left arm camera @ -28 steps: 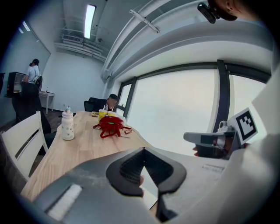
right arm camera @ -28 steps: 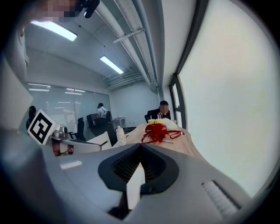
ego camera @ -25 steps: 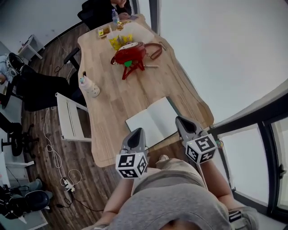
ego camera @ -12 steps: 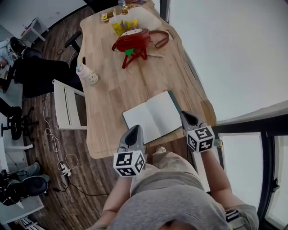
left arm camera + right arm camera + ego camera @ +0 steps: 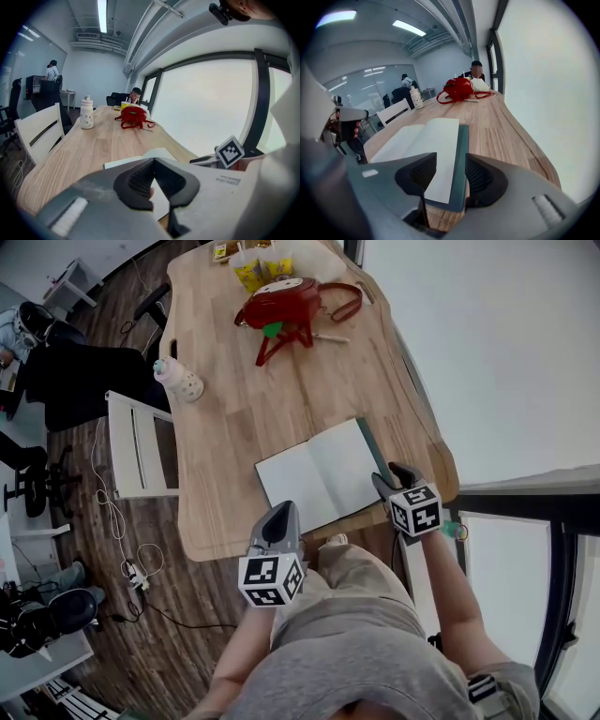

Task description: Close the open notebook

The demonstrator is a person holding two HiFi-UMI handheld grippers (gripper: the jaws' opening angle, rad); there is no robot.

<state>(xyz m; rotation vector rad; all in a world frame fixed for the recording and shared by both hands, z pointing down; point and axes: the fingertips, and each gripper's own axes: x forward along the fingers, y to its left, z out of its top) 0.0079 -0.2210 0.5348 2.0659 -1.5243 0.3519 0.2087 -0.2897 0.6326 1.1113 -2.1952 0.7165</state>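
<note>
Lowered since a second ago, the right gripper [image 5: 395, 474] now sits at the open notebook's [image 5: 323, 479] near right corner, its jaws just opened

The notebook lies flat at the wooden table's [image 5: 234, 418] near end, its green cover edge between the spread right jaws, that corner hidden from above. The left gripper [image 5: 278, 515] is near its left corner, jaws pressed together on nothing

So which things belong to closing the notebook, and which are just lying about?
Job: open notebook; right gripper, jaws just opened, notebook's edge between them, not gripped; left gripper, shut.
Lying about: red bag; white bottle; yellow items; white chair.
</note>
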